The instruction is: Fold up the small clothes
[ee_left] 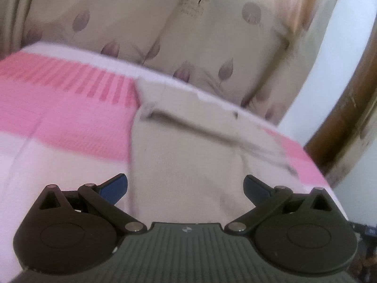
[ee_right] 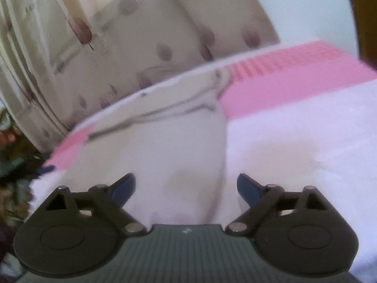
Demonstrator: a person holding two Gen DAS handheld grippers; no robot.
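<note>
A small beige garment [ee_left: 188, 141] lies flat on the pink and white bedspread [ee_left: 70, 108], with a grey seam running slantwise across its far part. My left gripper [ee_left: 185, 187] hovers over the garment's near end, jaws wide apart, nothing between the blue pads. In the right wrist view the same garment [ee_right: 160, 141] looks pale and blurred, its far edge near the bed's rim. My right gripper [ee_right: 186, 187] stands open above its near right edge, holding nothing.
A beige curtain [ee_left: 188, 35] with purple leaf print hangs close behind the bed. A white wall and brown wooden frame [ee_left: 348, 108] stand at the right. Dark clutter [ee_right: 14, 165] lies on the floor left of the bed. The bedspread [ee_right: 306, 129] stretches right.
</note>
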